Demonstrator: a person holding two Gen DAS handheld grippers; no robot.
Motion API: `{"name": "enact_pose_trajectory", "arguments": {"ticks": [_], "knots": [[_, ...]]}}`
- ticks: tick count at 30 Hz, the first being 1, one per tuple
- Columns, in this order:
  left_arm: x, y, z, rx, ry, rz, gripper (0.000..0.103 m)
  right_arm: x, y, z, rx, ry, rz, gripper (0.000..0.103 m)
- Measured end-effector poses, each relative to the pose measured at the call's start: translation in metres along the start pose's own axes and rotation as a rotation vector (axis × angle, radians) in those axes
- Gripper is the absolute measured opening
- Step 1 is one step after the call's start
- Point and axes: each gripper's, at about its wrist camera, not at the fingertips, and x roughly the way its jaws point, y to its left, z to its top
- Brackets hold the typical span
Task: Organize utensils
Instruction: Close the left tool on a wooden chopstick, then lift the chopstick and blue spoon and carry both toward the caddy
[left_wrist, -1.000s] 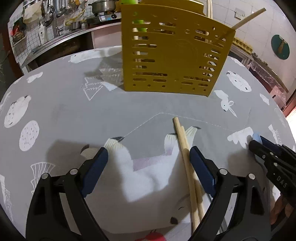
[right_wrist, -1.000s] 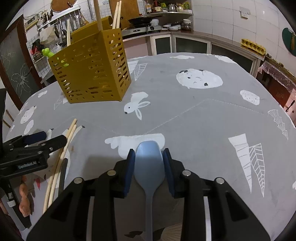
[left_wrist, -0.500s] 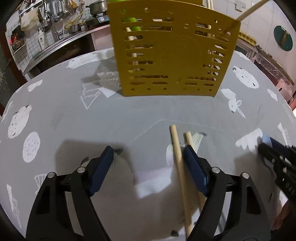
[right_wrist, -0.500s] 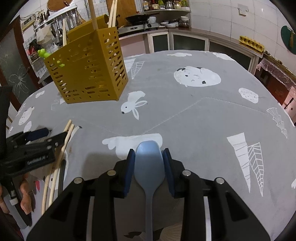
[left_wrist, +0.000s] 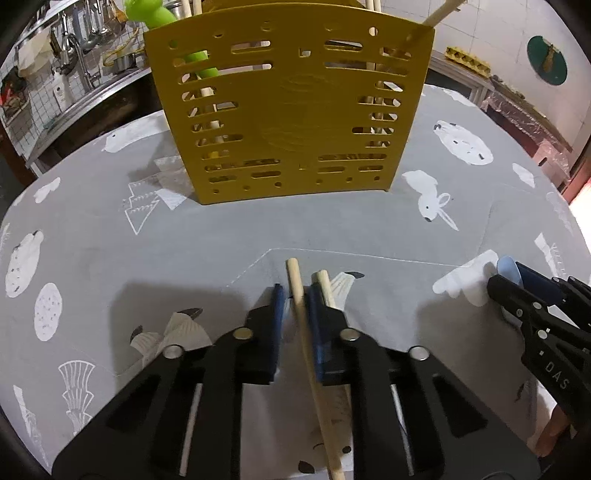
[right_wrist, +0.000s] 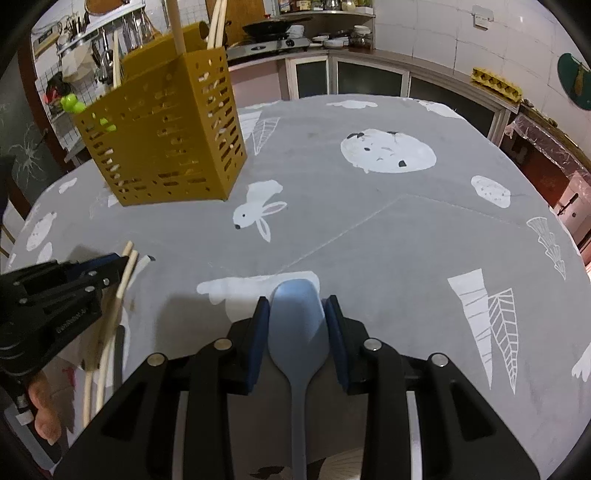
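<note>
My left gripper (left_wrist: 295, 299) is shut on a wooden chopstick (left_wrist: 306, 350) lying on the grey tablecloth. A second chopstick (left_wrist: 325, 288) lies just outside its right finger, touching it. Past them stands the yellow slotted utensil holder (left_wrist: 291, 110), with wooden sticks and a green piece inside. My right gripper (right_wrist: 297, 306) is shut on the bowl of a light blue spoon (right_wrist: 297, 325), low over the cloth; its handle runs back under the gripper. The right wrist view has the left gripper (right_wrist: 114, 264) at the far left on the chopsticks (right_wrist: 109, 321), and the holder (right_wrist: 166, 147) behind it.
The round table (right_wrist: 388, 221) carries a grey cloth with white animal prints. A dark stick (right_wrist: 118, 354) lies beside the chopsticks. A person's fingers (right_wrist: 40, 417) hold the left gripper's handle. Kitchen counters and a stove (right_wrist: 277, 40) stand beyond the table's far edge.
The left jaws went from wide open to shut on one chopstick, and the left gripper moved closer to the yellow holder. The right gripper kept still with the spoon.
</note>
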Motion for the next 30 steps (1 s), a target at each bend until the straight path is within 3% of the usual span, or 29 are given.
{"name": "enact_pose_trajectory", "arguments": {"ticks": [8,14,22,30], "knots": [[-0.011,0.014,-0.005,-0.052,-0.029,-0.059,0.005,-0.028,0.002,-0.003,0.005,-0.084,0.021,0.032],[-0.043,0.033,-0.010,-0.101,-0.123,-0.079,0.005,-0.048,0.007,-0.004,0.012,-0.156,0.050,0.032],[-0.093,0.063,-0.021,-0.147,-0.248,-0.038,0.005,-0.073,0.015,-0.005,0.013,-0.239,0.085,0.032],[-0.141,0.066,-0.042,-0.108,-0.410,0.043,0.005,-0.098,0.017,-0.011,0.014,-0.326,0.096,0.032]]}}
